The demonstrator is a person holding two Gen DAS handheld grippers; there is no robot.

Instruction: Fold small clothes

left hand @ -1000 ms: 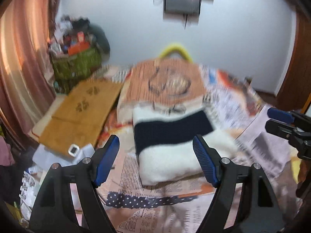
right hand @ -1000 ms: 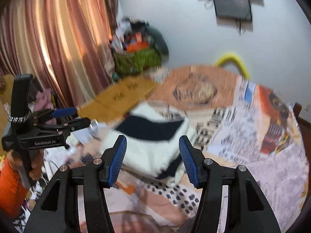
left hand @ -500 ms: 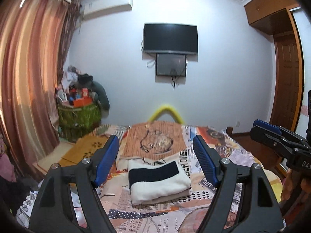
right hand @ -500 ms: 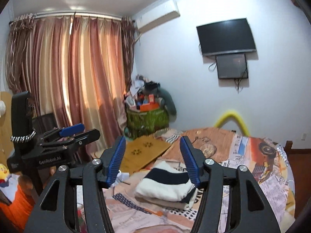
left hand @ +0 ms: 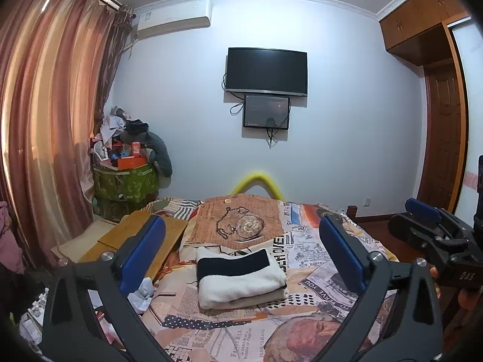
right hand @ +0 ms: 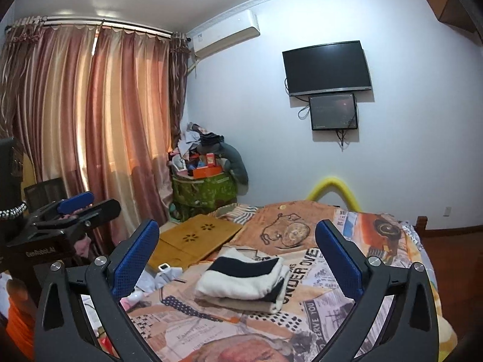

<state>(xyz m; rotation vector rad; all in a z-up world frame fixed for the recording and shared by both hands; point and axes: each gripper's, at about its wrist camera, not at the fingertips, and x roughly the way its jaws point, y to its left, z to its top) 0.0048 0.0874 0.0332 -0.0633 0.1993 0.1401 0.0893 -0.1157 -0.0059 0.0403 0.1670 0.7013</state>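
A folded white garment with a dark navy band [left hand: 240, 276] lies on the newspaper-print bed cover [left hand: 314, 274], stacked on a beige folded piece. It also shows in the right wrist view [right hand: 241, 280]. My left gripper [left hand: 241, 256] is open and empty, held back from and above the stack. My right gripper [right hand: 237, 256] is open and empty too, also back from the stack. The right gripper shows at the right edge of the left wrist view [left hand: 437, 235]; the left gripper shows at the left of the right wrist view [right hand: 69, 214].
A wooden lap desk [left hand: 135, 241] lies at the bed's left side. A green basket piled with clutter [left hand: 126, 181] stands by the curtains [left hand: 45, 150]. A TV [left hand: 267, 71] hangs on the far wall. A yellow curved tube [left hand: 259, 181] rises behind the bed.
Both grippers have pulled back and up from the folded stack, which now looks smaller and farther away. Both stay open and empty.
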